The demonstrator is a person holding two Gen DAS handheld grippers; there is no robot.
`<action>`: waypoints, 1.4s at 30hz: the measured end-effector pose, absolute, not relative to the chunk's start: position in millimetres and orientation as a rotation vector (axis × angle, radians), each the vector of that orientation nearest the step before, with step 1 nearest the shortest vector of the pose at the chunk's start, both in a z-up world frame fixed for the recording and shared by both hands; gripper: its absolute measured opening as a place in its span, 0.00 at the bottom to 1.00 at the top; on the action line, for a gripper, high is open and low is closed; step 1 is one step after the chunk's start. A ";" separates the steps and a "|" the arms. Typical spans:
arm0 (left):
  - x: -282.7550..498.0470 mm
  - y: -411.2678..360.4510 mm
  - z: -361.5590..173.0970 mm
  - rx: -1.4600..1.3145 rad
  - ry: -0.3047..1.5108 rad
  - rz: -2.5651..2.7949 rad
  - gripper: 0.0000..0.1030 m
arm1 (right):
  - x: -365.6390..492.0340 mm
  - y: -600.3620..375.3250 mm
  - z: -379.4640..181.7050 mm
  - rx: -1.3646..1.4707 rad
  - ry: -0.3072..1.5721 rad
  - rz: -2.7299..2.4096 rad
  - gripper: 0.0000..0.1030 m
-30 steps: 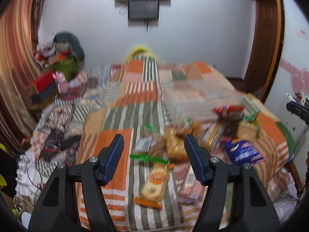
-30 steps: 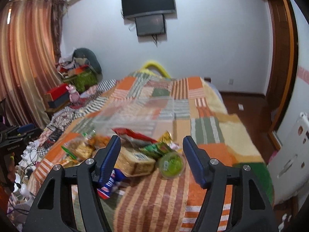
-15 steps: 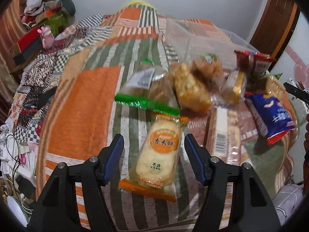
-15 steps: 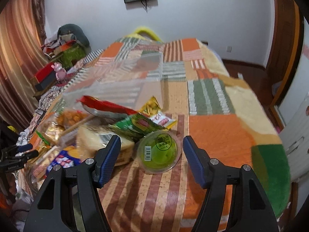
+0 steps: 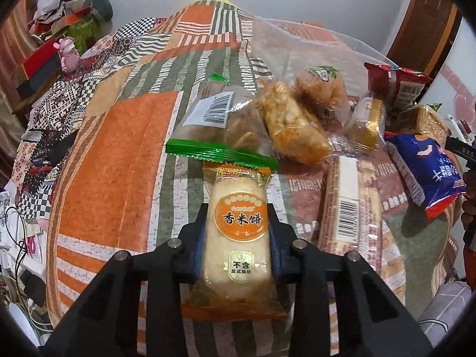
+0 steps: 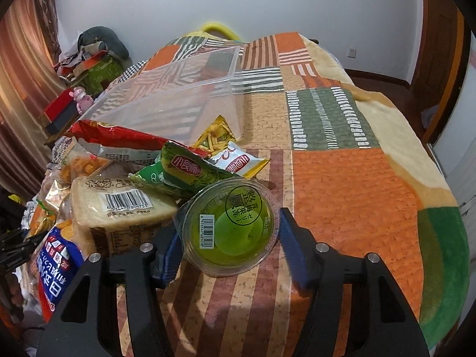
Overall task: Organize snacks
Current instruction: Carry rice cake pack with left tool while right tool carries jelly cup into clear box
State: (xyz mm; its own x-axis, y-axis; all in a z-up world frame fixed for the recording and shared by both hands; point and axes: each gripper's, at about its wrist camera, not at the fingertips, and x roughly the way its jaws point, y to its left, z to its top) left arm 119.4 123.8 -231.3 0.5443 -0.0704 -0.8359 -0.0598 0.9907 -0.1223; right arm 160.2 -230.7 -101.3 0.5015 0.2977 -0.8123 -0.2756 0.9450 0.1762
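Observation:
My left gripper (image 5: pixel 238 223) is shut on an orange rice cracker packet (image 5: pixel 238 226) that lies on the bed's patchwork blanket (image 5: pixel 119 160). My right gripper (image 6: pixel 229 232) has its fingers on both sides of a green jelly cup (image 6: pixel 230 227); the jaws stand close to the cup's rim, contact unclear. A pile of snack bags lies between them: a green-edged clear bag (image 5: pixel 217 128), a blue bag (image 5: pixel 428 169), a bread pack (image 6: pixel 119 208), a green bag (image 6: pixel 184 172) and a red bag (image 6: pixel 116 139).
A clear plastic bin (image 6: pixel 184 101) stands on the bed behind the snacks, open and empty. A long barcode pack (image 5: pixel 348 208) lies right of the cracker packet. Clutter and a pink toy (image 5: pixel 68 53) sit left of the bed. The bed's right edge (image 6: pixel 440 238) drops off.
Both grippers have dropped and moved forward to the snacks. The left jaws have closed on the rice cracker packet. The right jaws have narrowed around the green jelly cup.

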 end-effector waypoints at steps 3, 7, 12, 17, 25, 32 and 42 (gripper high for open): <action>115.8 120.3 -220.7 -0.139 0.974 -0.012 0.33 | 158.0 -233.2 -97.9 0.022 0.977 0.349 0.53; 111.2 112.1 -193.7 -0.124 0.911 -0.020 0.33 | 153.8 -238.7 -89.6 0.038 0.956 0.344 0.53; 116.4 107.0 -159.8 -0.116 0.831 -0.025 0.33 | 146.5 -245.1 -66.5 0.045 0.892 0.342 0.53; 134.6 100.3 -129.5 -0.115 0.757 -0.041 0.33 | 148.2 -242.6 -42.5 0.026 0.815 0.356 0.53; 173.2 89.0 -100.4 -0.113 0.675 -0.079 0.33 | 164.0 -224.7 -19.1 0.000 0.723 0.395 0.53; 219.3 81.6 -89.3 -0.128 0.654 -0.102 0.33 | 192.6 -204.3 -13.9 -0.024 0.669 0.410 0.53; 286.8 74.6 -110.3 -0.112 0.715 -0.114 0.33 | 236.9 -176.0 -28.5 -0.020 0.682 0.418 0.53</action>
